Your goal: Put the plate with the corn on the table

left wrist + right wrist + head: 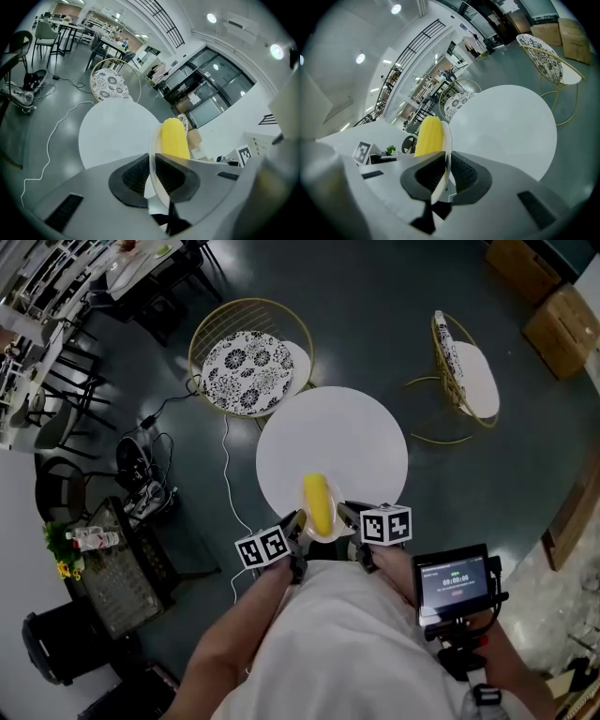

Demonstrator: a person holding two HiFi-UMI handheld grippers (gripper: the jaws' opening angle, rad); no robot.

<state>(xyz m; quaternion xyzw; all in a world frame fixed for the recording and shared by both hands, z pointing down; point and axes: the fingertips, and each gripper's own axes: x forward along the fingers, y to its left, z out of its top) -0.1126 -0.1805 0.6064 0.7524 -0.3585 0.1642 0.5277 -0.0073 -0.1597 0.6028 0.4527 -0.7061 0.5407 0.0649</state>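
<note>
Plate (pixel 313 532) with the corn (pixel 319 503) hangs between the two grippers, pinched at opposite sides of its rim, just at the near edge of the round white table (pixel 349 439).

The left gripper (pixel 298 521) comes in from the plate's left. Its jaws are closed almost together, with only the thin rim between the ribbed pads. In the left gripper view the plate shows edge-on in that narrow gap and the corn sits just past the jaw tips.

The corn lies in the middle, its long axis pointing away from the person toward the table's centre, across the line that joins the two sets of jaws. Neither hand is nearer to it; they mirror each other.

The right gripper (pixel 345 514) grips the other side in the same way, jaws clamped on the rim, with the corn just beyond the tips.

From both sets of jaws the bare tabletop spreads ahead and below. I would say the plate is not yet down, though I cannot tell how high it rides. To my eye the move needs both hands to go forward and down together, kept level so the corn does not roll.
</note>
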